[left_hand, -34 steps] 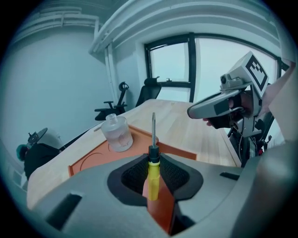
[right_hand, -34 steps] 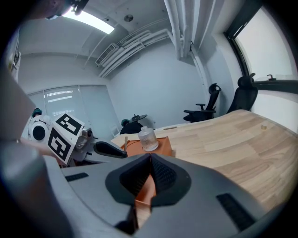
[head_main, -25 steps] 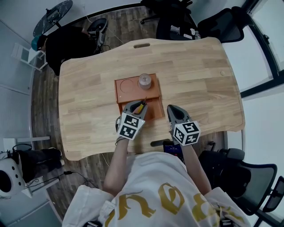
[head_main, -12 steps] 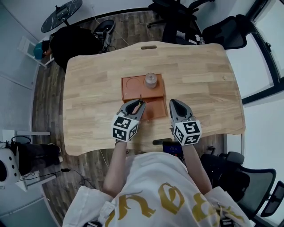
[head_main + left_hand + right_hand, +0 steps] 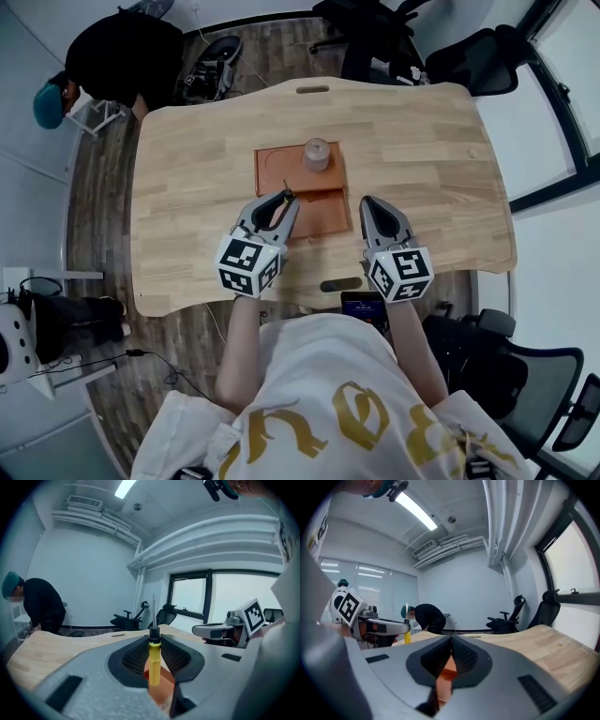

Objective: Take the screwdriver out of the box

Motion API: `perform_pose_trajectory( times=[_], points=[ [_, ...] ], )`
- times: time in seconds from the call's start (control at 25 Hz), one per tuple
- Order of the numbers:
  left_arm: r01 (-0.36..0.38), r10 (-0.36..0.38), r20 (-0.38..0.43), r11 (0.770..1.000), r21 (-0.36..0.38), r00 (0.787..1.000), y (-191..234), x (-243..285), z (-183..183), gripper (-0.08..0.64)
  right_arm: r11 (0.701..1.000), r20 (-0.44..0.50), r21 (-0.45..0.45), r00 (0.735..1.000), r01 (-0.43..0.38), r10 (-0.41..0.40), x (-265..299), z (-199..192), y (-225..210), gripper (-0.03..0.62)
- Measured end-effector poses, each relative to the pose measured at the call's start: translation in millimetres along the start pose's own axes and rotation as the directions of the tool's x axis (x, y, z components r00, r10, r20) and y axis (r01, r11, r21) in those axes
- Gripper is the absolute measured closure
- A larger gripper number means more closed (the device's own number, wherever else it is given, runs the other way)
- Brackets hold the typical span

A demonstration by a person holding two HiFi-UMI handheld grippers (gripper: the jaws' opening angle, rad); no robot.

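The right gripper (image 5: pixel 451 638) has its jaws pressed together over the orange box (image 5: pixel 449 671) on the worktop (image 5: pixel 529 644), and left of the box the left gripper (image 5: pixel 380 626) carries the screwdriver (image 5: pixel 407 638).

The left gripper (image 5: pixel 283 199) rises from the box (image 5: pixel 277 169) and pulls back nearer and to the left. It carries the screwdriver (image 5: pixel 154 660) up out of the near compartment. The right gripper (image 5: pixel 368 203) lifts too.

The box (image 5: pixel 279 171) is lying mid-table (image 5: pixel 431 141), a jar (image 5: pixel 317 155) standing in its far right corner. The left gripper (image 5: pixel 284 197) is hanging over the box's near edge, the screwdriver (image 5: pixel 153 660) sitting between its jaws. The right gripper (image 5: pixel 367 202) is hanging just right of the box.
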State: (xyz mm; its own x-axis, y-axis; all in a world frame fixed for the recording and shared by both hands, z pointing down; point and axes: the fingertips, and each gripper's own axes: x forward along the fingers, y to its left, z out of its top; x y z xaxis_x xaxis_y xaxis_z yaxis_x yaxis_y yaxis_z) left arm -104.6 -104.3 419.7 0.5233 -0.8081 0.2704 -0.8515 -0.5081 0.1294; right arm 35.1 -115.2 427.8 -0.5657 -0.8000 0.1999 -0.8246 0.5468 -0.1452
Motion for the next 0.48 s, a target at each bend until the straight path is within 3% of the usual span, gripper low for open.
perform_pose_trajectory(
  times=[0.2, 0.48],
  points=[
    [0.035, -0.033, 0.019, 0.996, -0.076, 0.999, -3.9, -6.5, -1.8, 0.482, 1.0, -0.002, 0.006, 1.0, 0.006, -0.006, -6.1, -2.5, 3.9, 0.581],
    [0.033, -0.031, 0.026, 0.997, -0.071, 0.999, -5.0, -10.0, -5.3, 0.482, 1.0, -0.014, -0.005, 1.0, 0.006, -0.006, -7.1, -5.2, 7.8, 0.581]
  ],
)
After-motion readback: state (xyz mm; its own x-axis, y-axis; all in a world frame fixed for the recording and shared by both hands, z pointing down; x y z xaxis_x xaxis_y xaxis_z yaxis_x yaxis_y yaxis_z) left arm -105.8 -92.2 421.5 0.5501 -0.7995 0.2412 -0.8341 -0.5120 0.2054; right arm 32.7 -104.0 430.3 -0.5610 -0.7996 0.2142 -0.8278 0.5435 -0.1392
